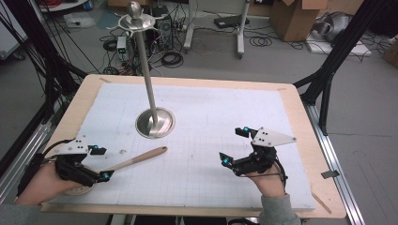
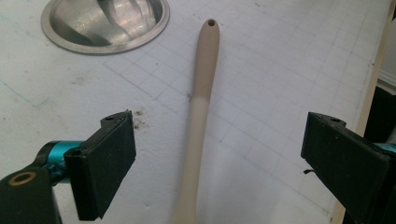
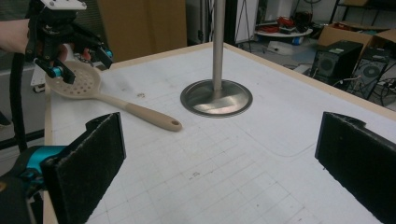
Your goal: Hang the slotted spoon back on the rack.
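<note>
A beige slotted spoon (image 1: 141,158) lies on the white mat, handle pointing toward the metal stand (image 1: 155,123). My left gripper (image 1: 101,163) hovers open over the spoon's neck. In the left gripper view the handle (image 2: 201,93) runs up between the two wide-apart jaws of that gripper (image 2: 219,163), neither pad touching it. My right gripper (image 1: 233,145) stands open at the mat's right front, holding nothing. In the right gripper view its jaws frame the mat (image 3: 219,168), with the spoon's perforated head (image 3: 77,81) and the left gripper (image 3: 79,51) at the far left.
The stand has a round steel base (image 3: 216,98) and a tall pole (image 1: 146,70) with a ringed top (image 1: 136,18). A white gridded mat (image 1: 225,108) covers the wooden table (image 1: 305,140). Cables, boxes and computer cases sit on the floor beyond.
</note>
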Tool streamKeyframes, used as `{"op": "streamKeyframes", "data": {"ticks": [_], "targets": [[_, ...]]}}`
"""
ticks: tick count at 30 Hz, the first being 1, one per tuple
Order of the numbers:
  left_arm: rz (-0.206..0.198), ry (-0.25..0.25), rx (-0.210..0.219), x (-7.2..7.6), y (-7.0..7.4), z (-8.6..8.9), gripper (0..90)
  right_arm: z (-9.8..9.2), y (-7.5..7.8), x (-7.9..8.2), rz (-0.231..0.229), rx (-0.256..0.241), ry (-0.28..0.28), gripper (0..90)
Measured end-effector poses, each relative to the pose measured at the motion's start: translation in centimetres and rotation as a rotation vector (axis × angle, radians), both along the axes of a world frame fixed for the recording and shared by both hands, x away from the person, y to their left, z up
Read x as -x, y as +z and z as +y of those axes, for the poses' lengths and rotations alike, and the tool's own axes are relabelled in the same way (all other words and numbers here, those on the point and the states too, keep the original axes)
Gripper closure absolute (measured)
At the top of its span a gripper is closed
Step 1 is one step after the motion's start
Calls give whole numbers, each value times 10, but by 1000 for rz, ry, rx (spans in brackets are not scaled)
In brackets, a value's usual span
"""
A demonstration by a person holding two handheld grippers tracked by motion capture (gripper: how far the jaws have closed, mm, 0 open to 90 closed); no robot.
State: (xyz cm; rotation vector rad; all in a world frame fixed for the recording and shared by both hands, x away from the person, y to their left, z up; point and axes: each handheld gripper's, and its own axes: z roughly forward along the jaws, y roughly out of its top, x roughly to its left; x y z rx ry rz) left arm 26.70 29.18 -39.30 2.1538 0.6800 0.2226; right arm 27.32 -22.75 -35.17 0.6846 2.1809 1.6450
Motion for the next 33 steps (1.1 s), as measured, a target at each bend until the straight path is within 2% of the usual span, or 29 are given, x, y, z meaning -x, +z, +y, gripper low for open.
{"op": "streamKeyframes", "data": {"ticks": [4,7,9,15,17,25,30,33], "targets": [[7,-12,-26,-2,-2,-2,121,1,0,-1,-2,3,4,6],[22,-15,-55,-4,-4,-5,177,0,0,0,5,2,1,6],[43,-9,-72,-6,-7,-6,201,0,0,0,3,2,2,6],[110,-34,-95,-13,-14,-11,286,-1,0,1,6,10,-3,7],[123,-32,-119,-14,-15,-13,315,-1,0,1,1,12,-4,7],[143,-40,-183,-18,-17,-17,414,-3,-1,1,6,16,-5,7],[153,-45,-203,-19,-19,-18,460,-3,-1,2,4,14,-3,7],[161,-42,-238,-20,-19,-19,489,-3,-1,2,4,13,-2,8]]}}
